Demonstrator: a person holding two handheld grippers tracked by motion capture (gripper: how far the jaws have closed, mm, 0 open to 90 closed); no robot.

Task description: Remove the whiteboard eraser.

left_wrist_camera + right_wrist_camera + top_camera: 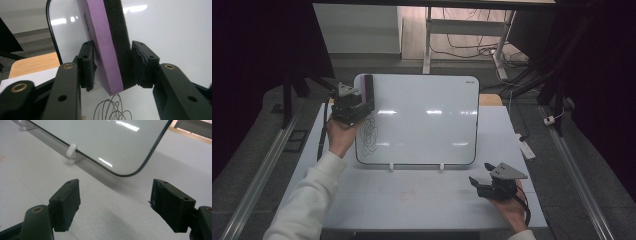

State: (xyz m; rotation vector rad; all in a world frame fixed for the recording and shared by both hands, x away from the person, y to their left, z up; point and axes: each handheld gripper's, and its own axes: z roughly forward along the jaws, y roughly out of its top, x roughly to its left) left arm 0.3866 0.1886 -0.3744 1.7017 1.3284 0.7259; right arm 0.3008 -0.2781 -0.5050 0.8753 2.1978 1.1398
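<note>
**Left claw clamps eraser at the board's top corner**

Left claw (357,106) is closed on the eraser (110,42), one jaw on its purple back, the other on its black foam. The eraser stands upright against the upper left of the whiteboard (427,120), just above a black scribble (370,134). The board leans on two white feet (72,152) on the table (422,200). Right claw (115,202) hovers low over the table near the board's lower right corner, jaws wide apart and holding nothing.
</note>
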